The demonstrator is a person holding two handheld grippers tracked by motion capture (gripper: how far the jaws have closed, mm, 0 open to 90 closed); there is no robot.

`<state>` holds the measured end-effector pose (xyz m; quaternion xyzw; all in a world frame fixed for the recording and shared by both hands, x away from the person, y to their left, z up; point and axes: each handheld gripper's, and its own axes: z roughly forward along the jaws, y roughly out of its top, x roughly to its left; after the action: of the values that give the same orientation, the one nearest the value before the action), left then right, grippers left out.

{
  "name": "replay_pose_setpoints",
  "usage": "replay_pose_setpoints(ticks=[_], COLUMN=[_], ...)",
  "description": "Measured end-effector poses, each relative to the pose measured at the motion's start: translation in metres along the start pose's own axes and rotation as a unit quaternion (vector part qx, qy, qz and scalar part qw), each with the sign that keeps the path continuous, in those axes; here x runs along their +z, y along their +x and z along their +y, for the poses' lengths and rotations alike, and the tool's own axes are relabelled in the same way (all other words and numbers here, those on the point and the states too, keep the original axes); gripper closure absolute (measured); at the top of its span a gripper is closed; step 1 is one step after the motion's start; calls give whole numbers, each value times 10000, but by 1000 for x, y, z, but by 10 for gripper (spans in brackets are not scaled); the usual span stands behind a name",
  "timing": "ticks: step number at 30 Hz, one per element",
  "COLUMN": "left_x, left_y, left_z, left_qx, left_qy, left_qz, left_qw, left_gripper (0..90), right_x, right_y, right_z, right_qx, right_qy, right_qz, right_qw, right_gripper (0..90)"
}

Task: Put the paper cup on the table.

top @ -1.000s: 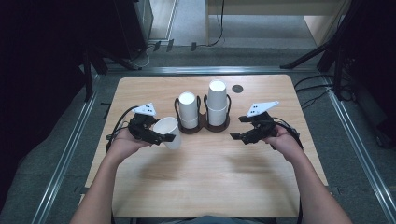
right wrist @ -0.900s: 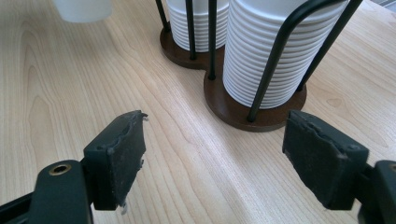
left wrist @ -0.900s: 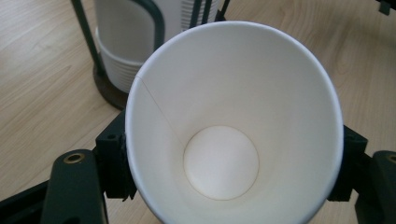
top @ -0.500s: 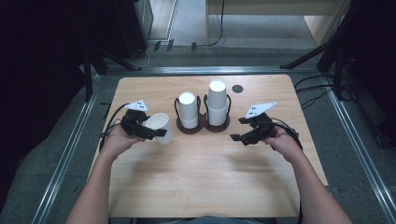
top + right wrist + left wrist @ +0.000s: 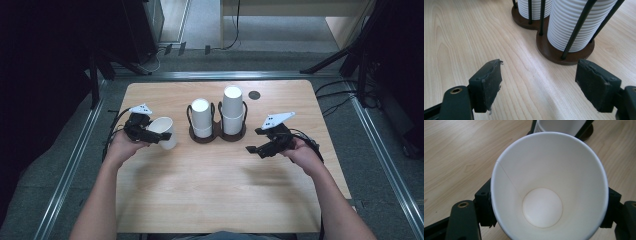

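Progress, as we judge it, stands midway: our left gripper [image 5: 156,134] has its jaws clamped on a single white paper cup [image 5: 164,131], held tilted above the pale wooden surface [image 5: 210,195] just left of the dark brown twin cup holder [image 5: 217,134], with its setting-down left to do. We see a smooth, empty cup in the left gripper view, its wall seamed and its round mouth undented. Right of the holder, our right gripper [image 5: 256,149] waits with jaws spread, grasping nothing.
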<state>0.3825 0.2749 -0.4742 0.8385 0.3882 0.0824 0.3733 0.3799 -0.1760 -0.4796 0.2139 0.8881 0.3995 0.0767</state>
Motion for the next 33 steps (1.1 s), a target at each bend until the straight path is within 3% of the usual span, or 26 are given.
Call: replay_pose_setpoints(ticks=[8,14,19,25,29,33], left_x=[4,5,9,7,9,11], left_y=[12,21,24,26,24,24], left_z=[-5,-8,-11,-11,-10,-10], left_qx=[-148,-252,-266,-374,-319,-395], left_qy=[18,3,163,170,199,287], left_qz=[183,421,683,732,763,629], left_qw=[9997,9988,9972,9965,9964,9968], left_gripper=[235,229,219,215,211,215], right_x=[0,-1,-1,-1,-1,-1], right_y=[6,5,5,6,5,6], right_z=[-2,-4,-5,-5,-5,-5], right_qx=[-50,-29,-17,-27,-31,-57], right_qy=[70,82,83,105,112,89], right_qz=[-2,-56,-67,-72,-82,-56], right_qw=[10000,9999,9999,9999,9999,9999], right_gripper=[214,215,215,215,215,215])
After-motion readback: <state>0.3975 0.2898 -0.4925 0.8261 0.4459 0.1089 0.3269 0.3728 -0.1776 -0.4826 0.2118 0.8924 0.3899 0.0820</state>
